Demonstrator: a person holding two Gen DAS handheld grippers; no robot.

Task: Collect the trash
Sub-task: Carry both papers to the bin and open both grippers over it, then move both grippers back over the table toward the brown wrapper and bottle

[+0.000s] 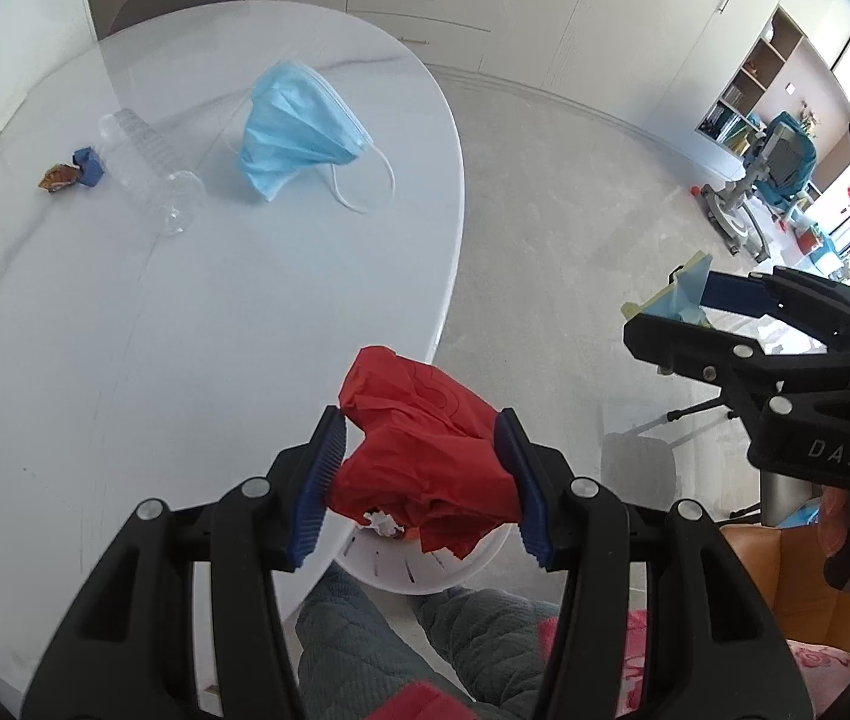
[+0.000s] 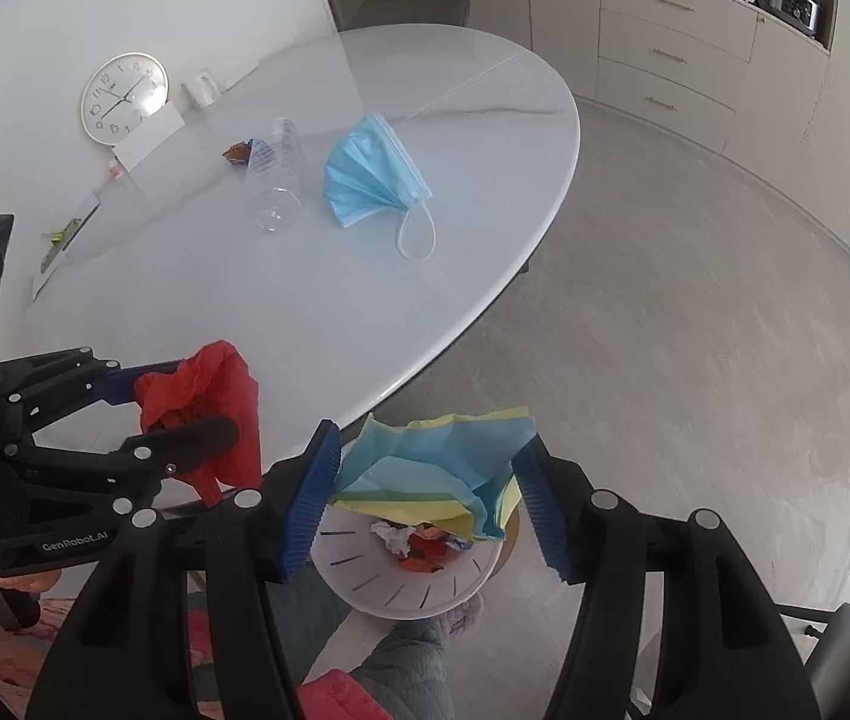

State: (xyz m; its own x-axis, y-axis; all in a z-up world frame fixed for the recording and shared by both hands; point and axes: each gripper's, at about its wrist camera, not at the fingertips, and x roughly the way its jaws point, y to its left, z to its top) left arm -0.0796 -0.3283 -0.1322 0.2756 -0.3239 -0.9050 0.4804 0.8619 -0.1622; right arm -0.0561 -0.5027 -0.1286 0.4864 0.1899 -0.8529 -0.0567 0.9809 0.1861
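Disposal step. The left tool (image 1: pixel 422 480) pinched a red wrapper (image 1: pixel 419 450) and the right tool (image 2: pixel 427 498) pinched blue-and-yellow paper (image 2: pixel 430 468), both above the white bin (image 2: pixel 407 594) beside the tabletop (image 2: pixel 281 300). The next move likely called for spreading the jaws over the bin; mask (image 2: pixel 374 171) and bottle (image 2: pixel 278 180) remained.

masks (image 1: pixel 299 132): 1 | bottles (image 1: pixel 149 171): 1 | bins (image 2: pixel 407 588): 1 | claws (image 1: pixel 425 480): 2
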